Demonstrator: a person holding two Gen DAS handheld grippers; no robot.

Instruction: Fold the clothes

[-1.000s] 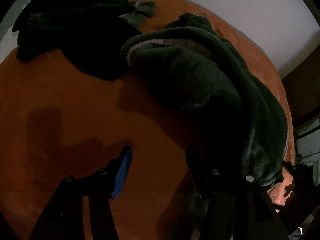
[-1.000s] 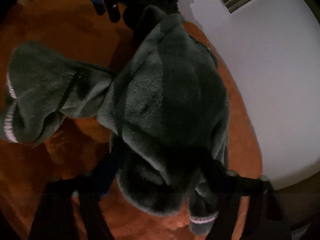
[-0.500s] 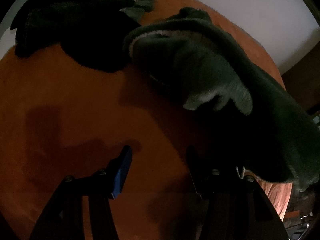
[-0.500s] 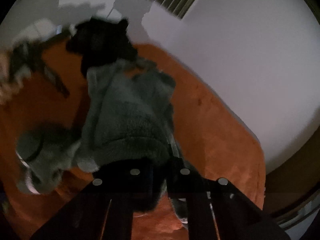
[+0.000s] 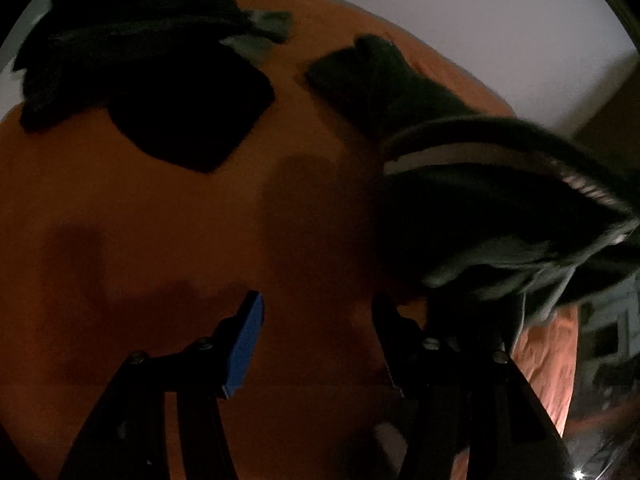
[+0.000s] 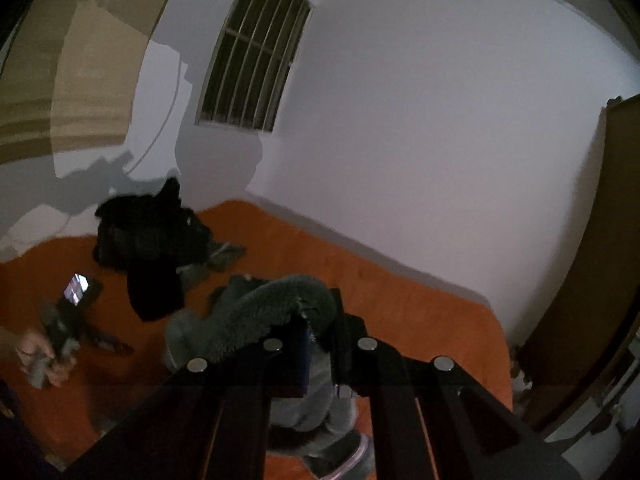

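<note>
Right tongs [image 6: 320,332] just clamped shut on green fleece garment [image 6: 256,320], now hoisted off orange bed [image 5: 160,208]; left tongs [image 5: 316,328] open, empty. Ready for spreading.

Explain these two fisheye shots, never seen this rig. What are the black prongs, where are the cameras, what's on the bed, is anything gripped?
There is no robot arm here: a person holds a two-finger gripper in each hand, and a fisheye camera on each one looks forward along its fingers. The black prongs at the bottom of each picture are those fingers.

In the left wrist view, the left gripper is open and holds nothing, above an orange bedspread. A pile of dark clothes lies at the far end.

In the right wrist view, the right gripper is shut on a grey-green fleece garment, lifted so that it hangs down toward the bed. Its jaws closed within the last second. The same garment fills the right of the left view. At the left edge the person's hand holds the left gripper.
</note>
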